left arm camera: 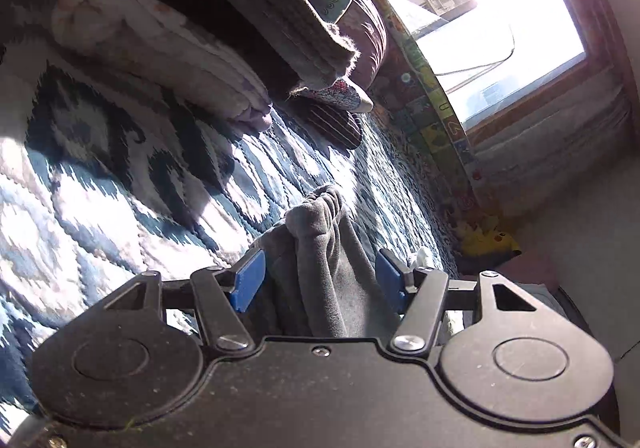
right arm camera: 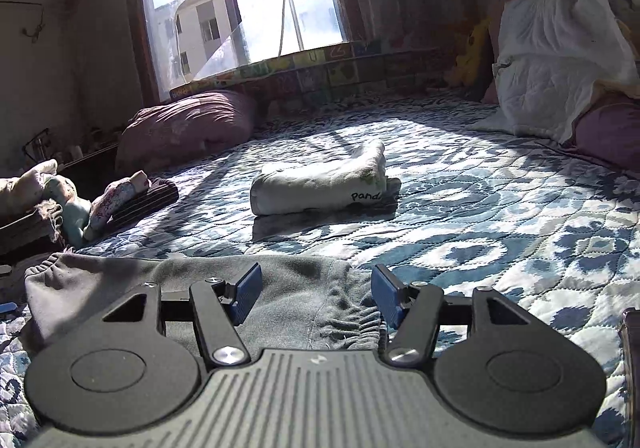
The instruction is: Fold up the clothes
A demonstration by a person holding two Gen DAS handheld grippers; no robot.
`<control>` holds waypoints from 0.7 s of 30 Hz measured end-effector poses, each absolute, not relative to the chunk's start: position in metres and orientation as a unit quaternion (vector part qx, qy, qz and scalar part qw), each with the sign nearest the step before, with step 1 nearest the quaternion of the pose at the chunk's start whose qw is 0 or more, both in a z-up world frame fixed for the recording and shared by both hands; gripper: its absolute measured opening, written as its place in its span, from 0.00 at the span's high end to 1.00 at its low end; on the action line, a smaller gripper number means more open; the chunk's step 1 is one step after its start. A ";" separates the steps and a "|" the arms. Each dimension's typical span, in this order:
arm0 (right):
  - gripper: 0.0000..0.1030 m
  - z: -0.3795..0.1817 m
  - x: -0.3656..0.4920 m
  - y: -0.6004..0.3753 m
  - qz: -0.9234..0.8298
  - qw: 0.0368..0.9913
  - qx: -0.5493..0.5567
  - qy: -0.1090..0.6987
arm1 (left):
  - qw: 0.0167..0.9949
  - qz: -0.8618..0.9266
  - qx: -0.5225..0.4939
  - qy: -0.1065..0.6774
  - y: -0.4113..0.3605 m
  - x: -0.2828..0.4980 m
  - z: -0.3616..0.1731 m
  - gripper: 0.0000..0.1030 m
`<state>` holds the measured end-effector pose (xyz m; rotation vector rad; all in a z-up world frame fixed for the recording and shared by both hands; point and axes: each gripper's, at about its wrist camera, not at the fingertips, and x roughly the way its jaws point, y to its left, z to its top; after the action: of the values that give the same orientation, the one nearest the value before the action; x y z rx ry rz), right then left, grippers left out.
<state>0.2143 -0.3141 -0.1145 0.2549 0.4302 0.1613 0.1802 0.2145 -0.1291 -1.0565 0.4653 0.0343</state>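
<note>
A grey garment with an elastic waistband (right arm camera: 120, 280) lies on the blue and white patterned bedspread (right arm camera: 500, 216). My right gripper (right arm camera: 316, 288) hovers over the gathered waistband, open, its blue pads (right arm camera: 248, 288) wide apart. In the left wrist view a bunched-up part of the same grey garment (left arm camera: 320, 244) rises between the spread blue pads (left arm camera: 249, 280) of my left gripper (left arm camera: 320, 280), which stands open around the cloth. A folded white garment with "panda" printed on it (right arm camera: 320, 184) rests in the middle of the bed.
A pile of small clothes and a dark striped cloth (right arm camera: 132, 204) sits at the left of the bed, with a purple pillow (right arm camera: 188, 128) behind. A white quilt (right arm camera: 560, 60) is heaped at the right. A window (right arm camera: 240, 0) is beyond the bed, with a yellow plush toy (left arm camera: 488, 236) in the corner.
</note>
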 end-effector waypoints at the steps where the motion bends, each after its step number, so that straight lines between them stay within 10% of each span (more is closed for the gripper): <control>1: 0.41 -0.116 0.214 -0.316 0.078 0.965 0.128 0.217 | 0.829 0.011 -0.513 0.224 0.217 0.183 -0.135 0.42; 9: 0.40 -0.148 0.225 -0.344 0.057 0.933 0.211 0.287 | 0.811 -0.009 -0.529 0.249 0.223 0.217 -0.160 0.65; 19: 0.40 -0.148 0.224 -0.345 0.060 0.931 0.220 0.285 | 0.807 -0.021 -0.534 0.251 0.226 0.223 -0.161 0.60; 21: 0.40 -0.148 0.225 -0.347 0.061 0.930 0.224 0.286 | 0.808 -0.017 -0.538 0.238 0.225 0.216 -0.158 0.46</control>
<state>0.2252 -0.3470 -0.1479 0.4595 0.5850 0.1243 0.2161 0.2254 -0.1584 -1.1515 0.5096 -0.0354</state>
